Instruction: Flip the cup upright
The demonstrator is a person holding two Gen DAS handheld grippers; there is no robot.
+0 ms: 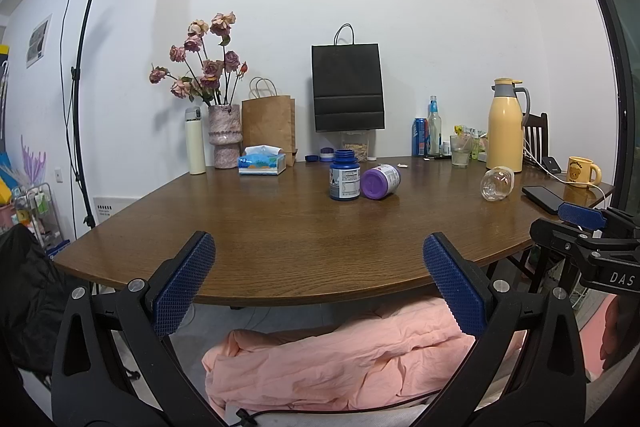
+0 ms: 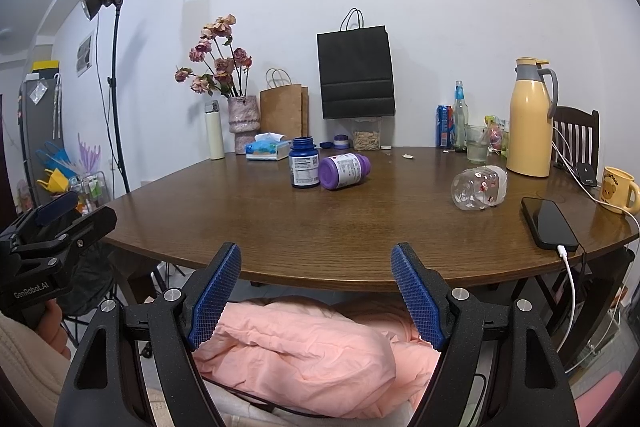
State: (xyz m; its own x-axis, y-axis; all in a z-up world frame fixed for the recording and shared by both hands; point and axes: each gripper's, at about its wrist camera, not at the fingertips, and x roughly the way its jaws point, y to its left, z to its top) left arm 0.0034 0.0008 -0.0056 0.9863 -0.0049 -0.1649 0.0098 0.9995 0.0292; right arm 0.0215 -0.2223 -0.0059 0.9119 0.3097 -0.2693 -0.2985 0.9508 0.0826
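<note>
Both grippers hang level just short of the near edge of the tabletop [image 2: 320, 239], over a crumpled pink blanket [image 2: 296, 343]. The left gripper [image 1: 319, 259] has its jaws spread wide, with nothing between the blue pads; the right gripper [image 2: 316, 267] is likewise wide open and holds nothing. The right wrist view catches the left gripper's body at its left edge, with a hand [image 2: 50, 327] on the grip and a cream sleeve [image 2: 24, 363] below it.

On the tabletop's right side a black phone [image 2: 549, 223] lies with a white cable [image 2: 573, 291] plugged in. Just beyond it the clear cup [image 2: 479, 187] lies on its side; only the right wrist view shows its small red print. Mid-table, a blue bottle [image 2: 304, 163] stands upright beside a purple bottle [image 2: 345, 171] on its side. Farther back stand a yellow mug [image 2: 616, 189], a yellow thermos jug [image 2: 530, 117], and a vase of dried roses [image 2: 243, 123].
</note>
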